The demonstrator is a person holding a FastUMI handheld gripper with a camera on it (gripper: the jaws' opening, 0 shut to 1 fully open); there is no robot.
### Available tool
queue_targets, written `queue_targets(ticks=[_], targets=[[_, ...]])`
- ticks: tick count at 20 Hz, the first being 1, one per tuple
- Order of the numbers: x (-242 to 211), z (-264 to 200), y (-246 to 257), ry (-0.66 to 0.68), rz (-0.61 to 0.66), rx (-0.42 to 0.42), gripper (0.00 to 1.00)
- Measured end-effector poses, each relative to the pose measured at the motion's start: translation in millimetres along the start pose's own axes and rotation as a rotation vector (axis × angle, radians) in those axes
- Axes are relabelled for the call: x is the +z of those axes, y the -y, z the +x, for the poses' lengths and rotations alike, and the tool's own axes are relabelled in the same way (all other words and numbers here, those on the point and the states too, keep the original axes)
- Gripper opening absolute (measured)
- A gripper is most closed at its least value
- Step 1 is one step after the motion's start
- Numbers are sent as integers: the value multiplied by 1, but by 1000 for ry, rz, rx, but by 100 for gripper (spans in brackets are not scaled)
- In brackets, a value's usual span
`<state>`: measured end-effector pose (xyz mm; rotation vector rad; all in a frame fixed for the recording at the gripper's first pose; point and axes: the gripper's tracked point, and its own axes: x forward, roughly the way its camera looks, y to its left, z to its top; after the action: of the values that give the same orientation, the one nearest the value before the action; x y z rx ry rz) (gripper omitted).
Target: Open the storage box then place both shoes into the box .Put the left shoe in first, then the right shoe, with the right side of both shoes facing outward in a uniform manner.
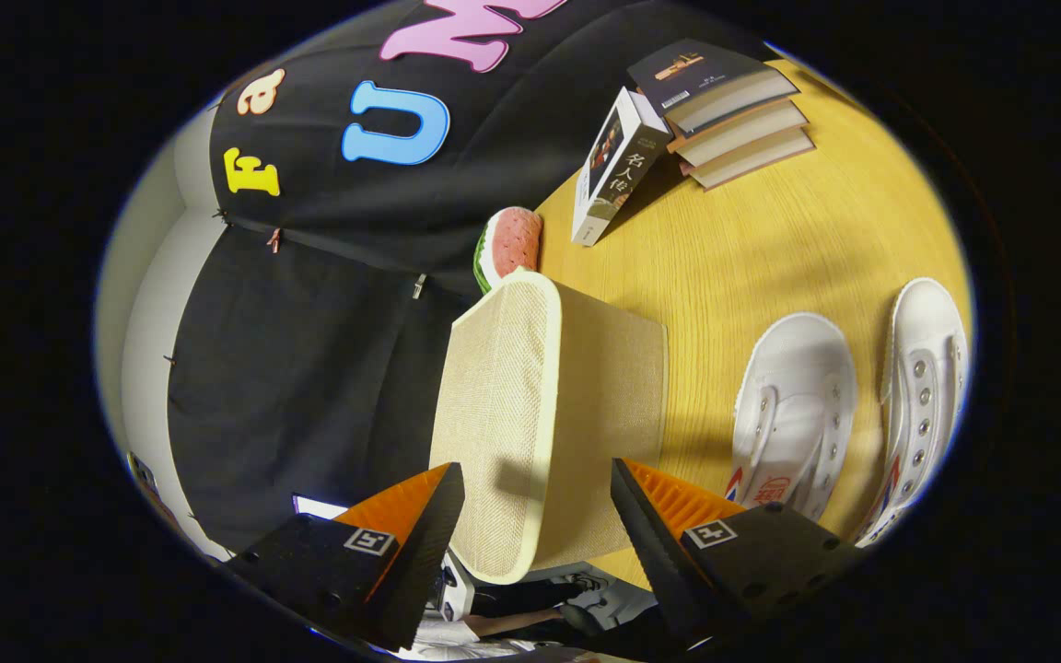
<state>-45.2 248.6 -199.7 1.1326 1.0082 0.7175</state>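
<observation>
A beige woven storage box [604,405] stands on the wooden table [752,249], its lid [494,396] shut, with a cream rim. My gripper [536,493] is open, and its two fingers straddle the near edge of the lid: one over the lid's top, the other beside the box wall. Neither finger clearly presses on it. Two white canvas shoes lie side by side on the table beyond the box: one [793,410] closer to it, the other [922,396] further out. Both show lace eyelets and a red-and-blue mark at the heel.
A stack of three books [733,115] sits at the table's far end, with one more book [613,166] leaning upright against it. A watermelon-slice toy [507,244] rests just behind the box. A person's arm shows below the fingers.
</observation>
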Motion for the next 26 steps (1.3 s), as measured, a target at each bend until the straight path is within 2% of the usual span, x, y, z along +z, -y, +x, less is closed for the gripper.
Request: queue_targets(ticks=[3, 4, 5, 7, 10, 12, 13, 15, 26], targets=[[-3, 14, 1, -15, 100, 47, 95], [-2, 19, 6, -14, 117, 42, 91], [-4, 21, 4, -22, 142, 60, 73], [-6, 25, -7, -31, 209, 119, 73], [-23, 31, -17, -87, 219, 161, 50], [-21, 31, -15, -78, 194, 151, 26], [-23, 33, -19, -55, 165, 151, 10], [-17, 24, -28, -24, 120, 161, 5], [-5, 26, -125, 45, -101, 182, 5]])
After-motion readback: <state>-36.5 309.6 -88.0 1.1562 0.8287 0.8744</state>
